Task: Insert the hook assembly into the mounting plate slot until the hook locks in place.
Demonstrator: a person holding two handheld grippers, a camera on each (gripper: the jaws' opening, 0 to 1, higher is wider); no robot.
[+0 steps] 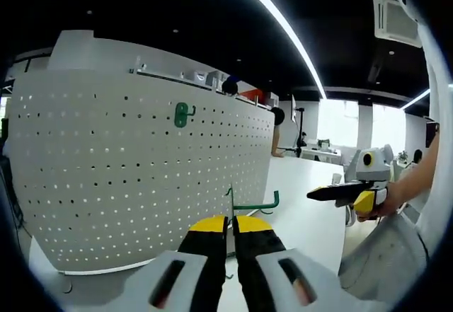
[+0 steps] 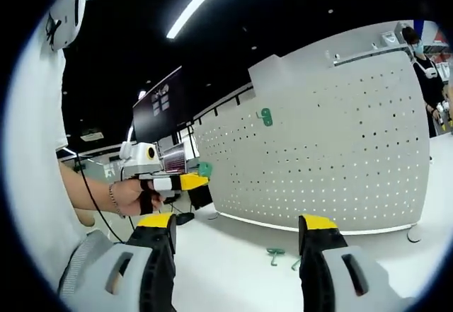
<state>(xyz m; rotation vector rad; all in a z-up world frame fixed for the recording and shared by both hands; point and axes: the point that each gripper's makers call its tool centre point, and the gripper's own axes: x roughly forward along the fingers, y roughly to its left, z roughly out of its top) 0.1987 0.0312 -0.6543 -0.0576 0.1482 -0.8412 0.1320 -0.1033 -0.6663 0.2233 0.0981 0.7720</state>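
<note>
Green hook (image 1: 256,204) sits clamped in the closed left gripper (image 1: 231,221), near but not yet in the white pegboard mounting plate (image 1: 141,185), where another hook (image 1: 183,114) already hangs; right gripper (image 2: 237,227) gapes, empty.

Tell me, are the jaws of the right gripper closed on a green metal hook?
No, the right gripper stands open with nothing between its jaws; a green metal hook lies on the white table.

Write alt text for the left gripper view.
The left gripper, jaws shut on a green hook, points at a white pegboard standing on a white table. Another green hook already hangs on the board; the right gripper shows at right.
</note>
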